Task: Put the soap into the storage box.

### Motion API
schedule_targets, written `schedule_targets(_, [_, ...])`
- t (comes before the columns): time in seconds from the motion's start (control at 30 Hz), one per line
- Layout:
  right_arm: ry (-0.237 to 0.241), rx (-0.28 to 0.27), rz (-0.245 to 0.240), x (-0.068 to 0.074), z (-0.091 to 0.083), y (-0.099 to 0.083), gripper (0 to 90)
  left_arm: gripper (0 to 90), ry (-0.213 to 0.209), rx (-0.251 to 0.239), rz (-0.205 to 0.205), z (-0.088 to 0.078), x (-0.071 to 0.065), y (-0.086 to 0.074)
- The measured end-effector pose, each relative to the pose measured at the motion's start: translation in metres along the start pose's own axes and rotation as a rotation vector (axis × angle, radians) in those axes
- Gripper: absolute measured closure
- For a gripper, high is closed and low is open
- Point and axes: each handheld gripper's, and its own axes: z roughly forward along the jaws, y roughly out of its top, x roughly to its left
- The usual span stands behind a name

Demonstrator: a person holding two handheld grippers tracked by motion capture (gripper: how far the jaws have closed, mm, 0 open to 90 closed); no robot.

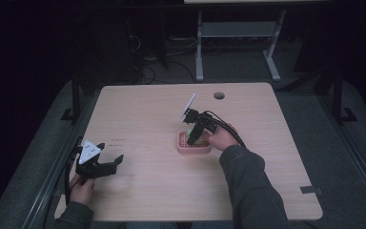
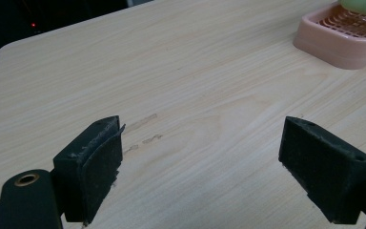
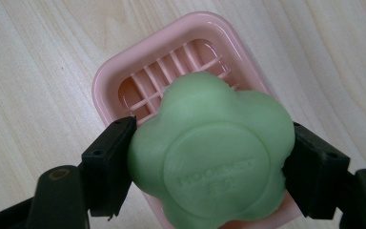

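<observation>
Right now I have the right tool (image 3: 209, 179) clamped on the green flower-shaped soap (image 3: 212, 157), one black jaw pressed into each side of it, and I'm holding it just over the pink soap dish (image 3: 124, 71). In the high view the dish (image 1: 193, 149) sits near the middle of the surface (image 1: 147, 109), with my right tool (image 1: 195, 136) angled down onto it. I can't tell whether the soap's underside is touching the slatted grid or hanging a little above it.

My main worry is the grip itself. Soap is slick and this bar has rounded lobes, so the jaws bear on curved flanks rather than flat faces; I judge that any tilt of my wrist could let it squirt out sideways and skid across the surface. Squeezing harder isn't a clean fix, since the jaws could dent the bar.

The second risk is the dish. It looks light, and nothing is bracing it: my left tool (image 1: 98, 164) rests well apart at the near left corner, jaws spread wide with nothing between them. If a jaw tip catches the rim as I open, the dish may slide or tip.

The soap also sits toward the near end of the dish, so a release here could leave it perched on the rim.
</observation>
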Motion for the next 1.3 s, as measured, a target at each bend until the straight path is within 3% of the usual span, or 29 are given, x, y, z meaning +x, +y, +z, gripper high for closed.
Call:
schedule_targets(0.57, [0.007, 0.028, 0.006, -0.0005, 0.0046, -0.0004, 25.3, 14.3, 0.002, -0.001, -0.003, -0.0004, 0.0003, 0.0001])
schedule_targets(1.3, [0.021, 0.009, 0.019, -0.0009, -0.0016, -0.0015, 25.6, 14.3, 0.003, -0.004, -0.003, -0.0003, 0.0002, 0.0002])
